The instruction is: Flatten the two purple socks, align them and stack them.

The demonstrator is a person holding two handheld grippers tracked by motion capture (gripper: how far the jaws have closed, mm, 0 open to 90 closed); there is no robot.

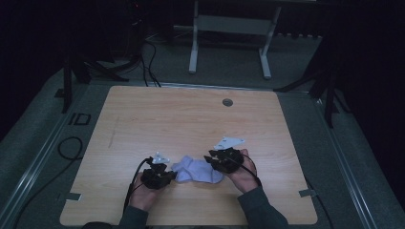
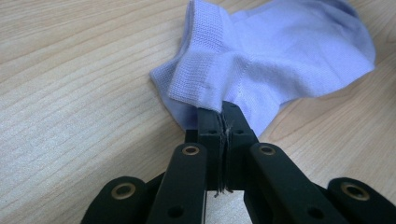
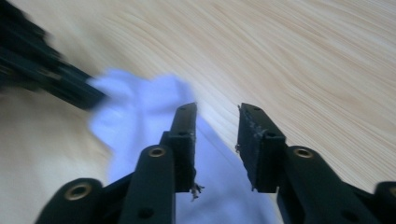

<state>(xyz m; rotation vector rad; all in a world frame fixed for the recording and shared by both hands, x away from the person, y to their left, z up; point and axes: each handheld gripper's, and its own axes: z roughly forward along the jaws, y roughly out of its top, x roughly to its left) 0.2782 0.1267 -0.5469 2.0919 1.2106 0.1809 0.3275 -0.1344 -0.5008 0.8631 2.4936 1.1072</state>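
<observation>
A pale lilac ankle sock (image 1: 196,170) lies crumpled on the wooden table (image 1: 191,119) near its front edge, between my two grippers. My left gripper (image 1: 165,175) is shut on the sock's ribbed cuff (image 2: 205,88), and its jaws (image 2: 219,114) pinch the fabric tight. The rest of the sock (image 2: 299,51) spreads away from it on the wood. My right gripper (image 1: 213,161) stands open over the sock's other end (image 3: 154,107), with a clear gap between its fingertips (image 3: 217,112) and nothing held. The left gripper (image 3: 51,79) shows blurred at the far left of the right gripper view.
A round grommet (image 1: 227,102) sits in the table's far middle. Cables (image 1: 71,148) trail on the grey floor at the left. A white table frame (image 1: 229,33) stands beyond the far edge.
</observation>
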